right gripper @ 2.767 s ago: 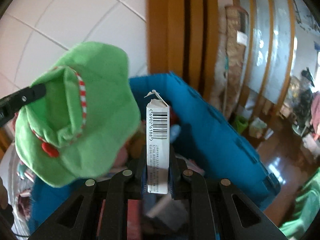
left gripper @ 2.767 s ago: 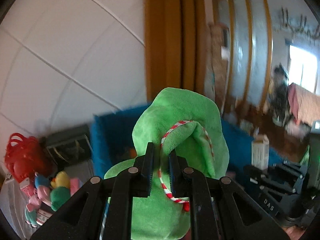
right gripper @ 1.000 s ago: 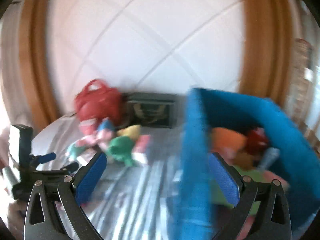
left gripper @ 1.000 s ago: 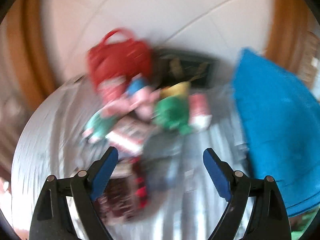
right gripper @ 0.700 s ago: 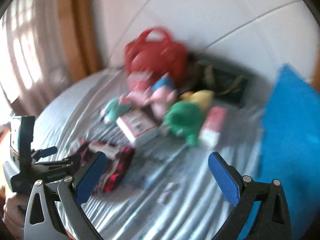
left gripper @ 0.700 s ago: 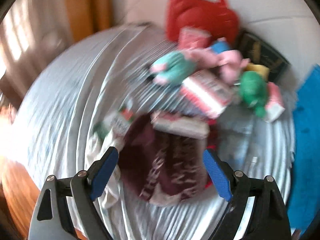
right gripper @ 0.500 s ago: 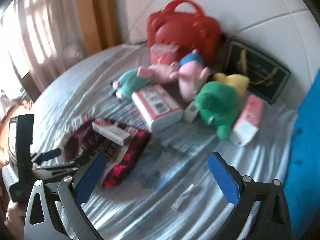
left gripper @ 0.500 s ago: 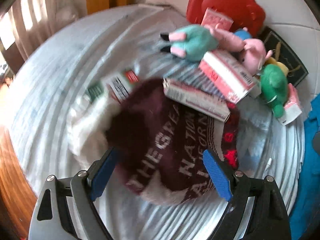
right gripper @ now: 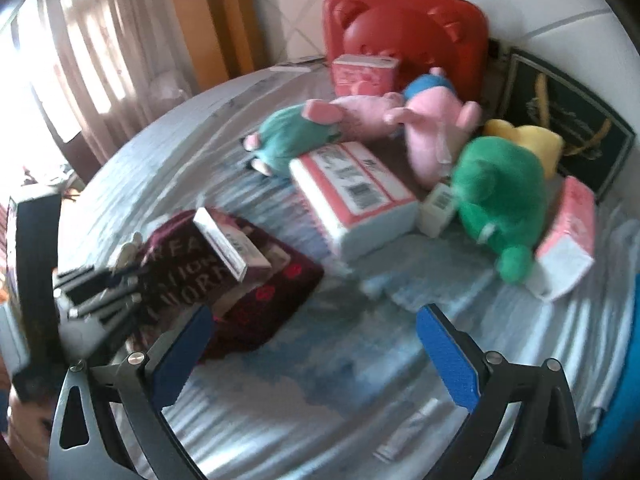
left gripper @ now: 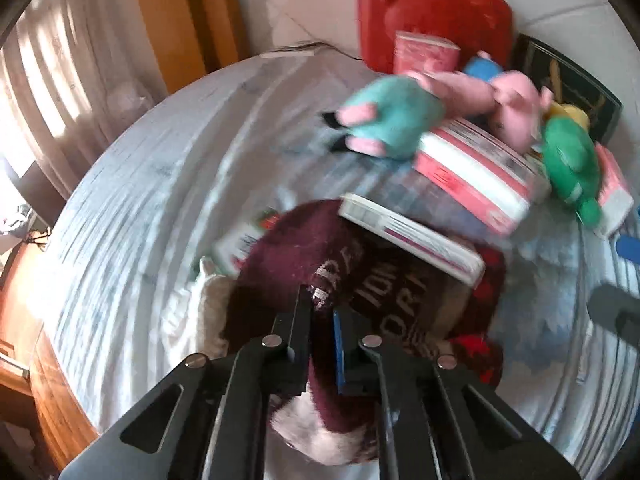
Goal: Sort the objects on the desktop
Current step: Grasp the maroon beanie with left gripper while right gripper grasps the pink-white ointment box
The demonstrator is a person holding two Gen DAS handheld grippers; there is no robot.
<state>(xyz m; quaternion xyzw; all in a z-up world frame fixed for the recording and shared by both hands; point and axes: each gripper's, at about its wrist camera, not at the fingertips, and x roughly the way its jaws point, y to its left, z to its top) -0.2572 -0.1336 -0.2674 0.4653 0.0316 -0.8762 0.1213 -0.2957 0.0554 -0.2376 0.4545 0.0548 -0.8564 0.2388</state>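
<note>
My left gripper (left gripper: 323,312) is shut on a fold of the maroon knit hat (left gripper: 288,264) with white lettering, which lies on the cloth-covered round table (left gripper: 152,184). A long white carton (left gripper: 408,236) rests on the hat. The hat (right gripper: 180,268) and the left gripper (right gripper: 86,292) on its near-left edge also show in the right wrist view. My right gripper (right gripper: 316,348) is open and empty above the bare cloth in front of the pile. A pink-and-white box (right gripper: 352,192), a green plush (right gripper: 500,192), pink plush pigs (right gripper: 432,128) and a teal plush (right gripper: 292,136) lie behind.
A red plastic case (right gripper: 404,28) and a dark framed picture (right gripper: 560,136) lean on the white wall. A pink carton (right gripper: 568,236) lies right of the green plush. A blue bin edge (right gripper: 624,420) is at the far right. The table's left edge drops to a wooden floor.
Both grippers dropped the green hat and the carton, swung from the blue bin to the table. My left gripper went down onto the maroon hat and shut on it. The right stays open.
</note>
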